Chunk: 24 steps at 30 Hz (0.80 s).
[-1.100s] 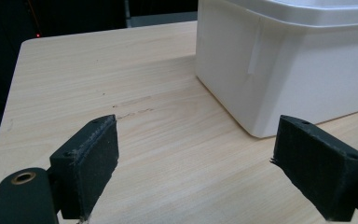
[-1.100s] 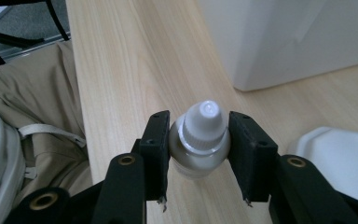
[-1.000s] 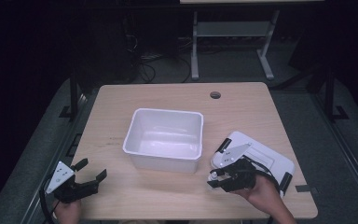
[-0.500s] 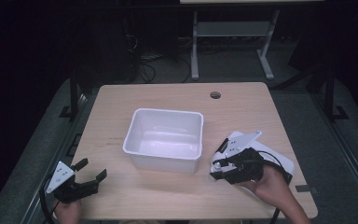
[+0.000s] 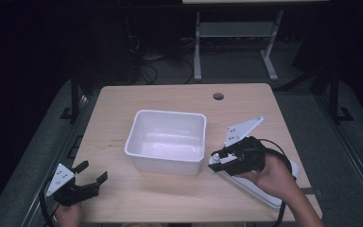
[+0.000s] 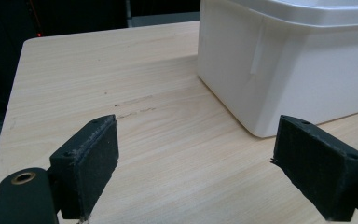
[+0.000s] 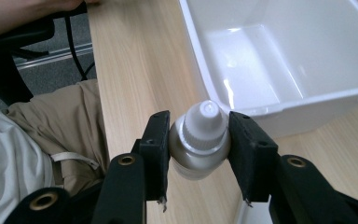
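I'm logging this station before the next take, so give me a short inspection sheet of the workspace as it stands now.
Surface: light wooden table, a round hole near the far edge.
Job's things: small bottle with white cap, clamped upright; white plastic bin at mid-table, empty.
Clutter: flat white tray under the right hand.
Grippers: right hand-held gripper shut on the bottle, beside the bin's right wall; left hand-held gripper open, empty, low over the near left corner.
Cables: black cable looping from the right hand-held gripper.
Surroundings: dark room, grey floor, metal stand behind the table.
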Available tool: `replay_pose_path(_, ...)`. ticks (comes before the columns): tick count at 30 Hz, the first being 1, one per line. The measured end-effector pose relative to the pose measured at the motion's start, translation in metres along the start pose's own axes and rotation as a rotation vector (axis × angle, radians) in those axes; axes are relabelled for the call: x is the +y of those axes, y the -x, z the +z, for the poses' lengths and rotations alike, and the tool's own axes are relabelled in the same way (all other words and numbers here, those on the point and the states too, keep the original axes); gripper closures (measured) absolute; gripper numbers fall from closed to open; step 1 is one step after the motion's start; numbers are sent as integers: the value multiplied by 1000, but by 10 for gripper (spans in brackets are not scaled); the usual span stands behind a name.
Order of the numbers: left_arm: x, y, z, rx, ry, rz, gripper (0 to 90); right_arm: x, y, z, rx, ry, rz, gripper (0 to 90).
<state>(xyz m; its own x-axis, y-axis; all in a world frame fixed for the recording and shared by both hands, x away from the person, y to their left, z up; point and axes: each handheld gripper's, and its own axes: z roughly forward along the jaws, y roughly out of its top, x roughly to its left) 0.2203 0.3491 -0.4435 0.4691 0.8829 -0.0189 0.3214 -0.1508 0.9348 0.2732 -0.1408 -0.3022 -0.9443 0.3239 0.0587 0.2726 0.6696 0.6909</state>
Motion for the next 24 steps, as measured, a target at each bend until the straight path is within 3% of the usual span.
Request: replay_pose_path(24, -1, -3, -1, 0, 7, -12, 130, 53, 15, 0, 22, 13, -42, 598)
